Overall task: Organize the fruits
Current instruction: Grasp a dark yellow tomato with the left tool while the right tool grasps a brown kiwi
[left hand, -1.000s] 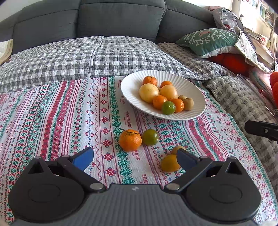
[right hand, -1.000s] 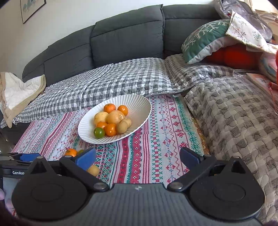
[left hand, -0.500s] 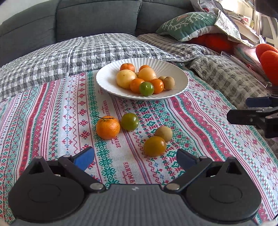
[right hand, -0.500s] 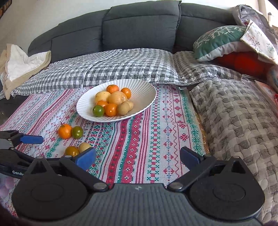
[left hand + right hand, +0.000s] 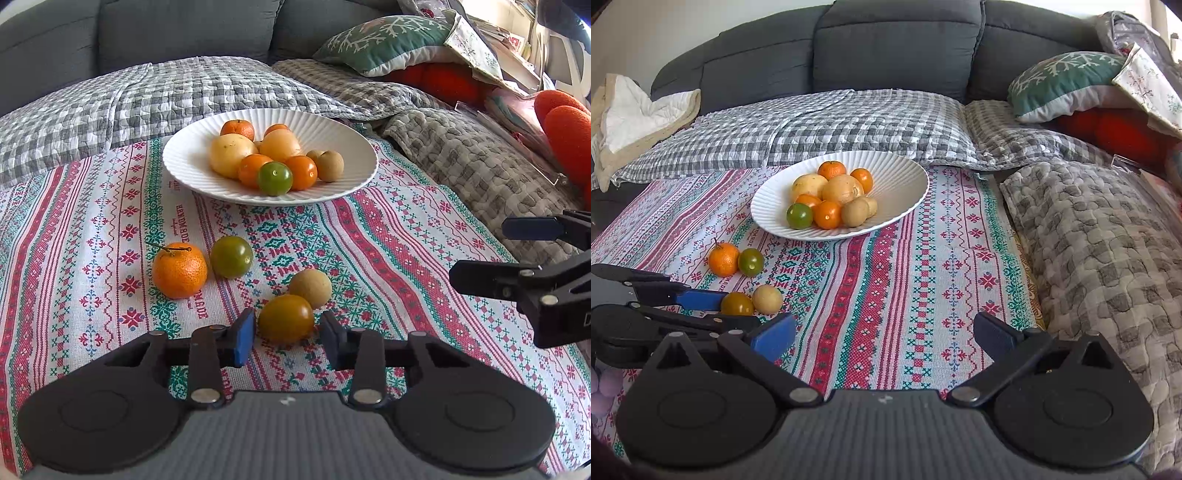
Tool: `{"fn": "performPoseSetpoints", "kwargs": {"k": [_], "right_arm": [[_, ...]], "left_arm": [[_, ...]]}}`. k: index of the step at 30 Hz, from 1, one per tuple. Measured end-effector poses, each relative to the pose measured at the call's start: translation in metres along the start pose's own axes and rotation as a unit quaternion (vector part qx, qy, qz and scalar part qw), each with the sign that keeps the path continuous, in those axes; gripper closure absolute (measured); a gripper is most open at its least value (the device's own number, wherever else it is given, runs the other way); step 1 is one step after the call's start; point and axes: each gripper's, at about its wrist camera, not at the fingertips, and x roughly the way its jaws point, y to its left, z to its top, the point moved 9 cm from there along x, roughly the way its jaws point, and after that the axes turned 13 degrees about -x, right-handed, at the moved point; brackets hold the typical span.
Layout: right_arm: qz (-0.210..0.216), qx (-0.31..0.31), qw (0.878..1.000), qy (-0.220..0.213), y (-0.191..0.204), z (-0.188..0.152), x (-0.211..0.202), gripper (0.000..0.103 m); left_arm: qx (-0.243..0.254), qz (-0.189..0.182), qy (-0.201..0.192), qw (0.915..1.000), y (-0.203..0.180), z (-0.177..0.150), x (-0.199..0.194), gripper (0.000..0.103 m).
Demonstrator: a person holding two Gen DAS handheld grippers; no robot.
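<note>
Left gripper [image 5: 286,338] jaws closing from wide-apart onto round amber-green tomato [image 5: 286,317], pads not visibly pressing; pick for ribbed white plate [image 5: 184,173] begins; right gripper [image 5: 884,334] fingers apart, empty

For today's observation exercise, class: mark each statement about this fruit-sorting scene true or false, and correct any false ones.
1. Four fruits lie loose on the patterned cloth. True.
2. The white plate is empty. False: it holds a pile of fruit.
3. The left tool is closing around the amber tomato. True.
4. The stemmed orange sits on the plate. False: it lies on the cloth beside a green tomato.
5. The right tool grips a fruit. False: it is open and holds nothing.
</note>
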Motion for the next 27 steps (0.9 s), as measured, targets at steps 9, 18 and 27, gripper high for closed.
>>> {"fn": "performPoseSetpoints", "kwargs": {"k": [9,18,27], "right_arm": [[0.010,-0.011,1.000,0.005,0.013,0.002,0.007,0.000],[0.040,-0.032,0.999,0.013,0.045,0.012,0.023,0.000],[0.055,-0.016,0.998,0.027,0.073,0.026,0.049,0.013]], "left_arm": [[-0.001,0.008,-0.003,1.0000,0.010,0.005,-0.014,0.081],[0.013,0.034,-0.012,0.9993,0.039,0.006,-0.032,0.081],[-0.002,0.048,-0.002,0.9988,0.065,0.005,-0.035,0.081]]}}
